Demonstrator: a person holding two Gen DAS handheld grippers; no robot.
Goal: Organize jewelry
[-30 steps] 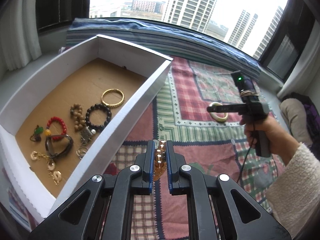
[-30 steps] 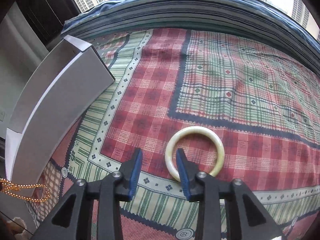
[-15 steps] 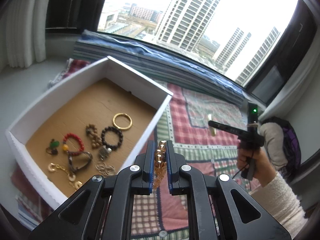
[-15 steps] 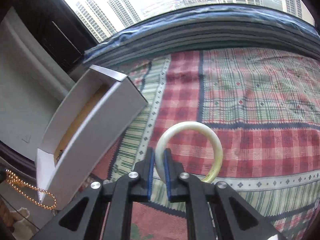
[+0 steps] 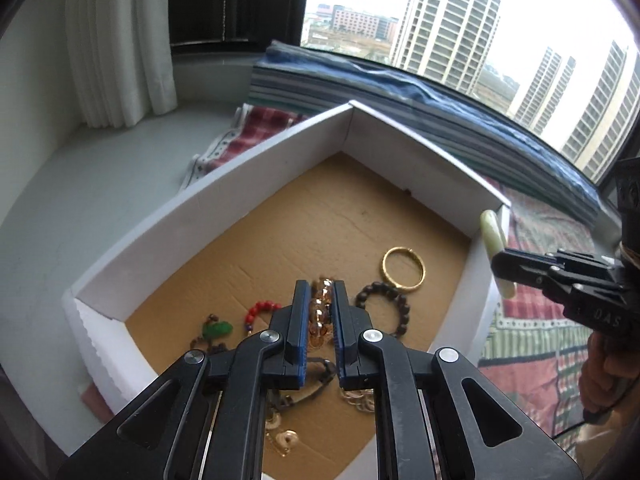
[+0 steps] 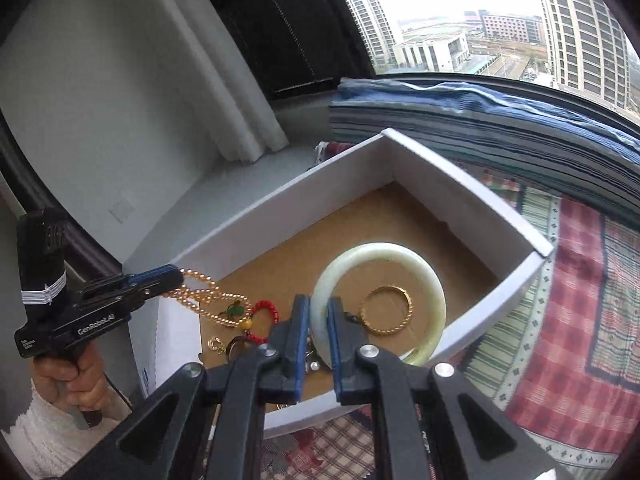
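Both grippers hang over the white box (image 5: 240, 216) with the brown cardboard floor. The left gripper (image 5: 320, 316) is clamped on an amber bead strand (image 5: 320, 312), which dangles above the box's near end; from the right wrist view the strand (image 6: 208, 300) loops down from its blue pads, and white lettering on that tool's side reads "GenRobot.AI". A smaller label beneath it is too small to read. The right gripper (image 6: 319, 332) pinches a pale jade bangle (image 6: 380, 304) by its rim, held upright over the box's right wall. In the left wrist view, letters "DAS" show on the right tool's body (image 5: 600, 312). Lying on the floor of the box: a gold bangle (image 5: 403, 269), a dark bead bracelet (image 5: 384, 312), a red bead bracelet (image 5: 260, 312) and a green pendant (image 5: 218, 330). The box sits on a plaid cloth (image 6: 580, 320), with a white curtain (image 5: 120, 40) and tower blocks beyond the window.
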